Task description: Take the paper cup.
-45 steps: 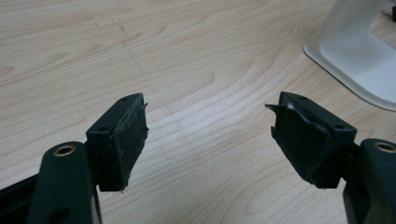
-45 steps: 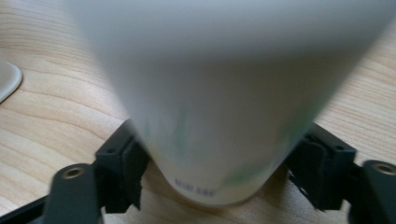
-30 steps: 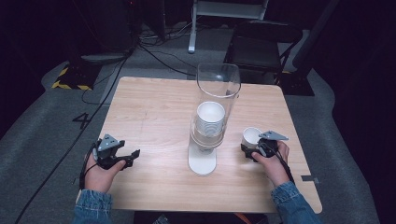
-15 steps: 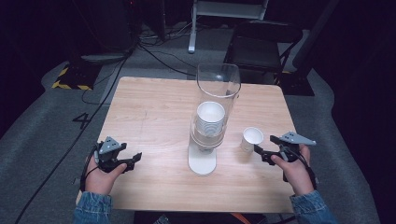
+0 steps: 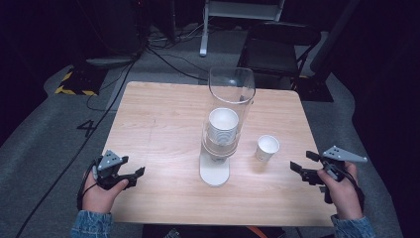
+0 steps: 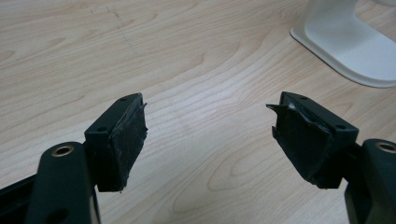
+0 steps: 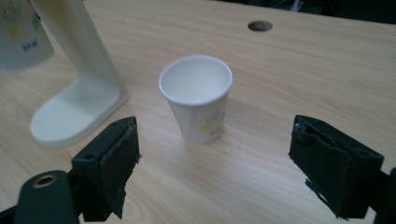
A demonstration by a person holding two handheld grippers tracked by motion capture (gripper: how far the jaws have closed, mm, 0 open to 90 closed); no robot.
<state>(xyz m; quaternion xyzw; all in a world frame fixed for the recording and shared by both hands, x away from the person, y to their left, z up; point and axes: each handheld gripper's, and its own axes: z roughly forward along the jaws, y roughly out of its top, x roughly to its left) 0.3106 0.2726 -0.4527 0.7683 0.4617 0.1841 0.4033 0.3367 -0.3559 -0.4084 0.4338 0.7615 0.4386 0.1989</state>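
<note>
Small white paper cup stands upright and alone on the pale wooden worktop, both tools empty.

The cup sits at about 3 o'clock from the white-based clear cup dispenser, free of any jaws. The right hand-held gripper at 4 o'clock gapes wide, the cup ahead of its pads. The left hand-held gripper at 8 o'clock is spread wide over bare wood.

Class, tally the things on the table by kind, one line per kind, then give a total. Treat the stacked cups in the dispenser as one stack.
Cup dispenser: 1
Cup stack in it: 1
Loose paper cup: 1
Total: 3
</note>
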